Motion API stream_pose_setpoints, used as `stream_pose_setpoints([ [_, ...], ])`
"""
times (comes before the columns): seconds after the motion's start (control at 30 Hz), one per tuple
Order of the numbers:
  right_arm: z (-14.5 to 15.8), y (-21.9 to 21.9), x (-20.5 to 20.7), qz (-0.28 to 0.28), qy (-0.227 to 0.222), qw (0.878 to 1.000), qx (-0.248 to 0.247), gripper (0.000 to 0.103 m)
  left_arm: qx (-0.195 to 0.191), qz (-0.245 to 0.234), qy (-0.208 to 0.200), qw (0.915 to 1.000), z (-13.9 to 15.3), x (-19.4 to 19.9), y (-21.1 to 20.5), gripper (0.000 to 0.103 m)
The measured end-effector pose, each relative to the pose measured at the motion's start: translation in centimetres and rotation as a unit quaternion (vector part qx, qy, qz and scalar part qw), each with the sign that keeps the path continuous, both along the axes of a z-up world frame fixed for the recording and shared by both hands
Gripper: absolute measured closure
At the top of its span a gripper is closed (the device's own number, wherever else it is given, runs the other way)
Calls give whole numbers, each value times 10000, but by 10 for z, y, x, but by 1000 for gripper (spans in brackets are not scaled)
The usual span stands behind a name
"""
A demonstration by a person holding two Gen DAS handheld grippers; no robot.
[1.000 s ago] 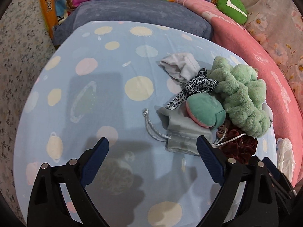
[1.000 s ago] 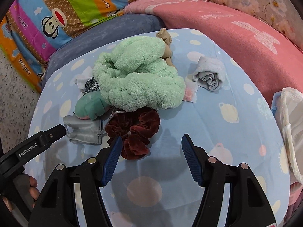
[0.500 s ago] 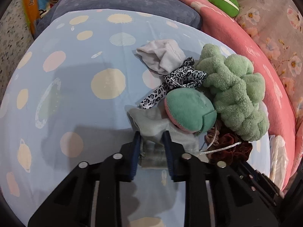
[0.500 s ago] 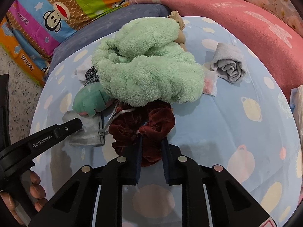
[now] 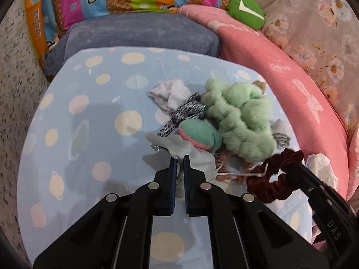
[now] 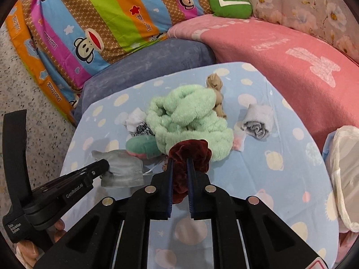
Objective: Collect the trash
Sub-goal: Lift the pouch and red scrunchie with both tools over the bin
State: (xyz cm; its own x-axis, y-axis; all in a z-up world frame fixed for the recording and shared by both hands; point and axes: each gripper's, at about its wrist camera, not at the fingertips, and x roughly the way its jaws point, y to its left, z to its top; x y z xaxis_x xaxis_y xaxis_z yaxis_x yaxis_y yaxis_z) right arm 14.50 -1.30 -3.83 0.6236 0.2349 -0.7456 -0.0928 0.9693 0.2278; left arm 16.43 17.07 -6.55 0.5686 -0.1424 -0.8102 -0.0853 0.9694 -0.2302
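Note:
My left gripper (image 5: pixel 179 158) is shut on a grey drawstring pouch (image 5: pixel 195 154) and holds it just above the blue spotted table cover (image 5: pixel 101 134); the pouch also shows in the right wrist view (image 6: pixel 123 168). My right gripper (image 6: pixel 179 161) is shut on a dark red velvet scrunchie (image 6: pixel 190 154), lifted clear; the scrunchie also shows in the left wrist view (image 5: pixel 273 177). A pile remains behind them: fluffy mint-green cloth (image 6: pixel 190 116), a teal and pink soft ball (image 5: pixel 197 134), a leopard-print strip (image 5: pixel 186 112) and a white sock (image 5: pixel 170 94).
A rolled grey sock (image 6: pixel 258 123) and a tan stocking (image 6: pixel 216 89) lie on the cover. A white plastic bag (image 6: pixel 343 174) hangs at the right edge. A pink blanket (image 6: pixel 291 56), a blue-grey cushion (image 6: pixel 145 65) and a striped quilt (image 6: pixel 101 18) ring the back.
Both grippers went from open to shut, the left on the grey pouch and the right on the red scrunchie, then pulled back and lifted them away from the pile.

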Motion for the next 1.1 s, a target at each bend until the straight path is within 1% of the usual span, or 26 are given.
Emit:
stream_pose_setpoints([
  [0.2, 48, -17, -11, -41, -507, 9987, 15, 92, 174, -146, -429, 9988, 46, -15, -21, 98],
  [0.33, 84, -37, -20, -160, -915, 9957, 21, 92, 162, -302, -686, 9971, 75, -22, -37, 98],
  [0.47, 114, -62, -26, -326, -1276, 9913, 14, 92, 182, -519, -975, 9937, 103, -26, -64, 98],
  [0.63, 141, -100, -33, -610, -1588, 9854, -88, 92, 180, -847, -1237, 9885, 129, -27, -105, 97],
  [0.87, 157, -160, -43, -1119, -1781, 9774, -205, 92, 130, -1346, -1455, 9801, 148, -30, -169, 97],
  [1.1, 151, -221, -57, -1645, -1718, 9710, -255, 92, 99, -1852, -1465, 9717, 150, -35, -228, 97],
])
